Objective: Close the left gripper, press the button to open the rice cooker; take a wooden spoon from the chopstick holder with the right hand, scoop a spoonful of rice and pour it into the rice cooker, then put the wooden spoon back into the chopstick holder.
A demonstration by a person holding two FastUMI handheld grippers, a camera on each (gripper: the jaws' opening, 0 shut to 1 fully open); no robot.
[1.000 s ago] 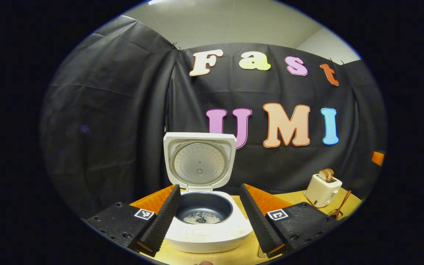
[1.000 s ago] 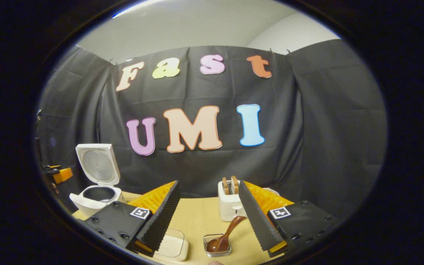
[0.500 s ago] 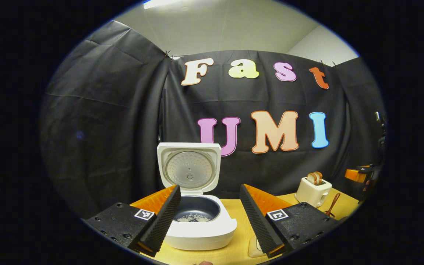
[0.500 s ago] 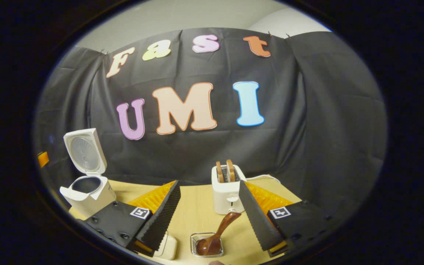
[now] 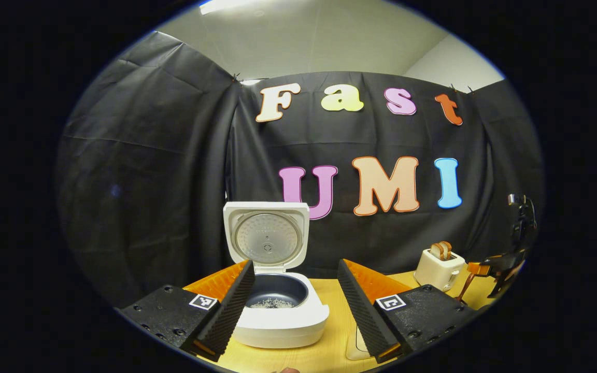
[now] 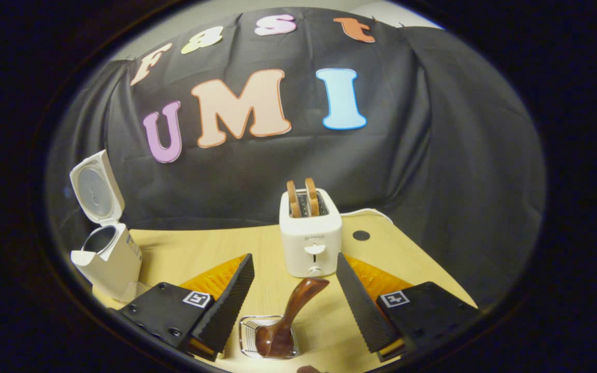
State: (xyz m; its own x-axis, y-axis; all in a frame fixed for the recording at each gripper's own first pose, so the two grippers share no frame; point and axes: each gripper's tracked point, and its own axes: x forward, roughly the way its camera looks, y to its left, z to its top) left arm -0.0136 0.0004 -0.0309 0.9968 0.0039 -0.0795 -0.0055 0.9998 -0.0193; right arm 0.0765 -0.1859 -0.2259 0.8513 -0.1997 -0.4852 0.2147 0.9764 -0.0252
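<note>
Right, here's the table as both cameras have it.

Rice cooker (image 5: pixel 278 316): lid up and standing tall at the back, white body on the wooden table (image 5: pixel 329 352); a thin scatter of rice (image 5: pixel 271 304) on the floor of the dark inner pot.
Left gripper (image 5: pixel 296 305): jaws spread wide, nothing held; the cooker sits ahead of them, its near left side hidden behind the left finger, no contact visible.
Right gripper (image 6: pixel 294 300): jaws released and wide apart, gripping nothing.
Wooden spoon (image 6: pixel 288 321): bowl down in the chopstick holder (image 6: pixel 251 336), handle leaning up and to the right; it lies in the gap between the right gripper's fingers, touching neither.
Chopstick holder: a small clear, ribbed container on the table, low in the right gripper view, just beside the left finger's tip.
Toaster (image 6: pixel 310 233): white, two slices poking out of the top, standing beyond the spoon, near the cloth wall.
Far right, left gripper view: the right gripper shows at the edge, just past the toaster and spoon handle.
</note>
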